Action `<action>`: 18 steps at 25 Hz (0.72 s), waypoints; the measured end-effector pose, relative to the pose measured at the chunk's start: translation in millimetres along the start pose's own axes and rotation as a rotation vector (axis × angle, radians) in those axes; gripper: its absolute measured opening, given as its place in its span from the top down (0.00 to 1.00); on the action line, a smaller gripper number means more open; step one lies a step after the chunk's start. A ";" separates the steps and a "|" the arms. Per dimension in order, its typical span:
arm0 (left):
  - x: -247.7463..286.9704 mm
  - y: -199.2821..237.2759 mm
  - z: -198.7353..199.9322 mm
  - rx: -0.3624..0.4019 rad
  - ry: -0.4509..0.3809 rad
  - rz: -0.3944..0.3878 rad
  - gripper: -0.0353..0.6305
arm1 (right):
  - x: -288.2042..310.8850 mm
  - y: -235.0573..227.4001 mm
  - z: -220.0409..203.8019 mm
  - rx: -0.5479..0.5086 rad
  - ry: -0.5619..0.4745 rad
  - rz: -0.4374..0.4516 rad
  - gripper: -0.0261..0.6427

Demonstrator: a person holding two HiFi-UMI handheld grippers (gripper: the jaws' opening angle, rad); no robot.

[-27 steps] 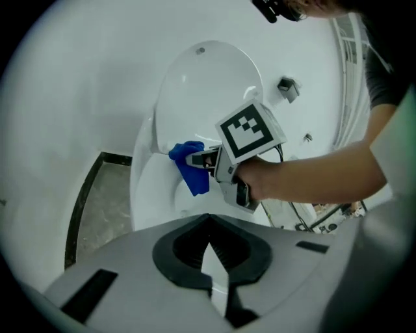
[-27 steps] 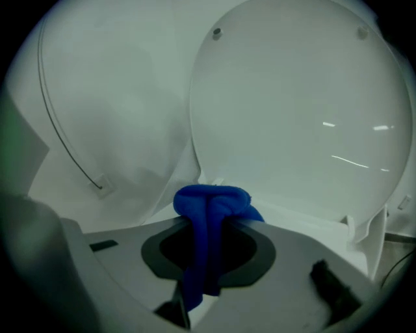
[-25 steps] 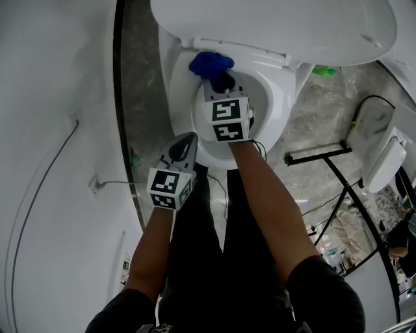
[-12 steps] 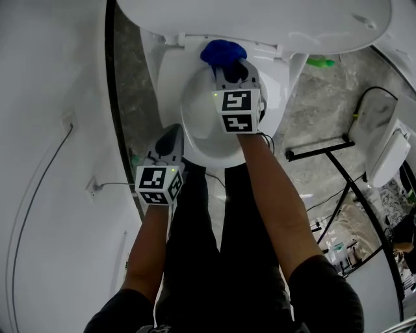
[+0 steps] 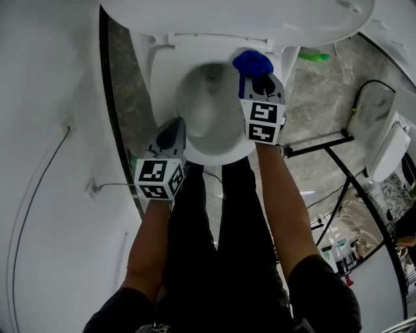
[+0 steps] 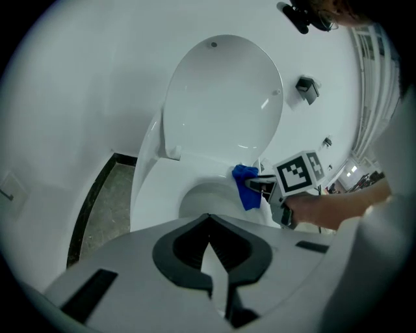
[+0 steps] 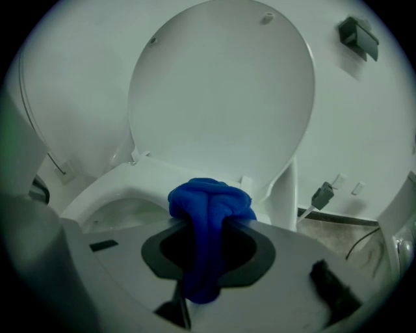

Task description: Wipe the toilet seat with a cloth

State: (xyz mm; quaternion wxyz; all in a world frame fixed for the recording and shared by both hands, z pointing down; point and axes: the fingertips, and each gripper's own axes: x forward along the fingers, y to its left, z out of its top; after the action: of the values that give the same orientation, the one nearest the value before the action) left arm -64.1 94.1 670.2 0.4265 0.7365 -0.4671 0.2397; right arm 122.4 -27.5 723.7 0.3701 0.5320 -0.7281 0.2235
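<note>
**A:** Quick check, where have we got the bright blue crumpled cloth [image 5: 252, 62] right now?

**B:** We've got it clamped in the right gripper [image 5: 260, 83]. The jaws are closed on it, with a fat wad bulging past the tips and a tail hanging back between the pads. It's at the back right of the white plastic toilet seat [image 5: 161, 78], just below the hinge of the raised white oval lid [image 5: 227, 16], and it looks pressed against the rim.

**A:** And our left gripper [image 5: 174, 130]?

**B:** Its jaws are fully together with nothing in them. We're holding it at the seat's front left edge, angled down toward the bowl [image 5: 208, 110], well apart from the cloth. We honestly can't tell if it's touching the rim.
</note>
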 end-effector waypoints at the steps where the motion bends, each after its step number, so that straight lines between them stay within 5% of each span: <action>1: -0.1 -0.4 0.1 0.006 0.001 -0.002 0.93 | -3.5 -4.9 -5.2 0.010 0.007 -0.010 0.84; 10: -6.1 9.8 -14.9 0.044 0.022 0.011 0.93 | -43.3 -33.6 -67.1 0.022 0.072 -0.073 0.84; 18: -13.0 11.7 -23.2 0.071 0.011 0.012 0.93 | -90.6 -8.4 -128.9 -0.072 0.170 0.008 0.84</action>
State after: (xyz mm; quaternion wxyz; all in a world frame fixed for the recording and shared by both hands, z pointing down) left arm -79.4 117.7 677.3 0.4011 0.7471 -0.4604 0.2627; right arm 183.6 117.6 733.5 0.4485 0.4947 -0.7036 0.2429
